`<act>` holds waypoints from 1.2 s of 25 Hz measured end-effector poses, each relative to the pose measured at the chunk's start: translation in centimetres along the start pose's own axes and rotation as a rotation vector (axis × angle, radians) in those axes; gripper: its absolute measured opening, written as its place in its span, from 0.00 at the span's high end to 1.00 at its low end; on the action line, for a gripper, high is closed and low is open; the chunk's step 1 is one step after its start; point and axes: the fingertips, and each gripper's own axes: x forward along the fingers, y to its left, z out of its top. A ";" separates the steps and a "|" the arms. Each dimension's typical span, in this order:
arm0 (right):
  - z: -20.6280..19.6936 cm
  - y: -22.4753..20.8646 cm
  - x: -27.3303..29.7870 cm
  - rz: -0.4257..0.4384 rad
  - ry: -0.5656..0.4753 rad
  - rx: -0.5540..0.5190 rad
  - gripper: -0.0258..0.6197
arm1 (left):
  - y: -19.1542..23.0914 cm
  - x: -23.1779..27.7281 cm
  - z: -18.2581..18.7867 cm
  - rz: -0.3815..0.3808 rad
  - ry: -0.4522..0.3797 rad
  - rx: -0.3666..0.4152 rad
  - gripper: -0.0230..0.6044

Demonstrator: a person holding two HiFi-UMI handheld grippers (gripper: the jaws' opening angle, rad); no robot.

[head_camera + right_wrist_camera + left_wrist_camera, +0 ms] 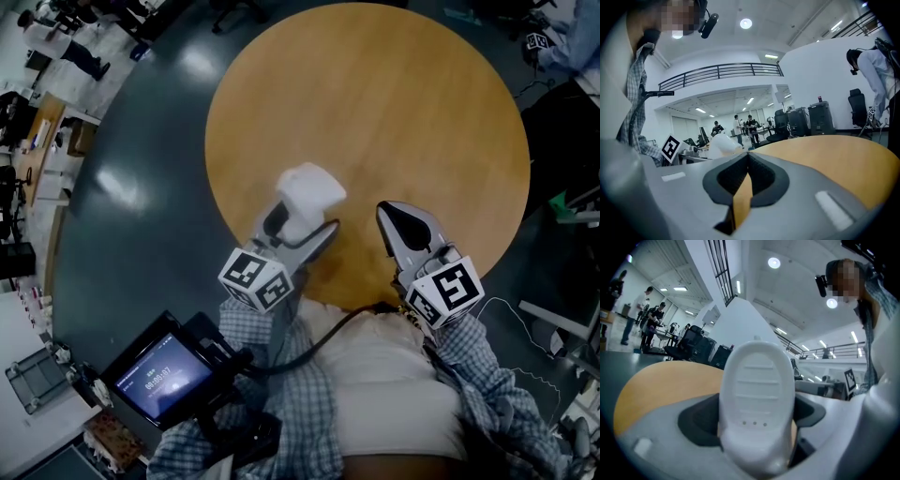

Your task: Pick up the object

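The object is a white moulded plastic piece [309,192] with shallow ribs and three small dots on its face [757,394]. My left gripper [298,223] is shut on it and holds it over the near part of the round wooden table [375,103]. The dark pads [696,423] press on both of its sides. To the right, my right gripper [401,223] is shut with nothing in it, only a thin slit showing between the jaws [746,161]. In the right gripper view the white piece [723,142] shows off to the left.
Dark floor surrounds the table. A device with a lit screen [159,380] hangs at the person's left side, with a black cable running up from it. Desks, chairs and people [647,317] stand far off. A thin white cable [525,323] lies on the floor at right.
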 end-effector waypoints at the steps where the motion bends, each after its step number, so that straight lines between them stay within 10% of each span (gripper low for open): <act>1: 0.0 0.1 -0.5 0.001 -0.003 -0.003 0.95 | -0.6 -0.2 -0.2 0.000 -0.009 -0.013 0.25; 30: 0.6 1.1 -2.7 0.105 0.008 -0.047 0.95 | -4.8 -1.1 -0.9 0.051 -0.043 0.006 0.25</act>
